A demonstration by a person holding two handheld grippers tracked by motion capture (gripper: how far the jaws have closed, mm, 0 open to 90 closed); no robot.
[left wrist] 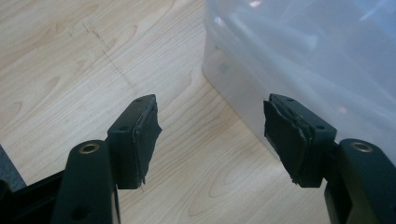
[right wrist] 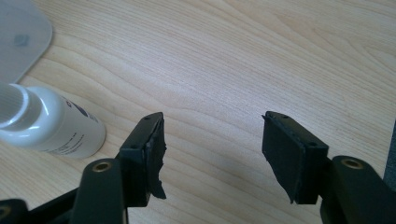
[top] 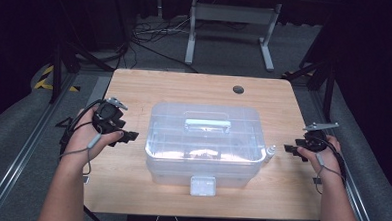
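The table (top: pixel 135 88) is light wood. A clear plastic box (top: pixel 204 141) with a lid sits at its centre. The lid carries a handle (top: pixel 207 124) on top, and a latch (top: pixel 202 186) hangs at the near side of the box.

A small white bottle (top: pixel 270 153) stands on the table just beside the right end of the box. In the right gripper view the bottle (right wrist: pixel 51 123) has a ribbed white cap and a printed label; the print is too small to read. A corner of the box (right wrist: pixel 21 37) lies beyond it.

Left gripper (top: pixel 124 135): held in the left hand (top: pixel 85 135) near the left end of the box, jaws pointing toward the box. In the left gripper view the gripper (left wrist: pixel 212 135) has its 2 jaws spread wide, with bare table between them. The box wall (left wrist: pixel 303 60) stands beyond the right jaw. The pads press on nothing.

Right gripper (top: pixel 291 149): held in the right hand (top: pixel 324 156) to the right of the bottle, jaws pointing toward it. In the right gripper view the gripper (right wrist: pixel 212 144) has its 2 jaws spread wide over bare table. The bottle lies outside the left jaw, apart from it. The pads press on nothing.

The pad rubber on both grippers is torn at the edges.
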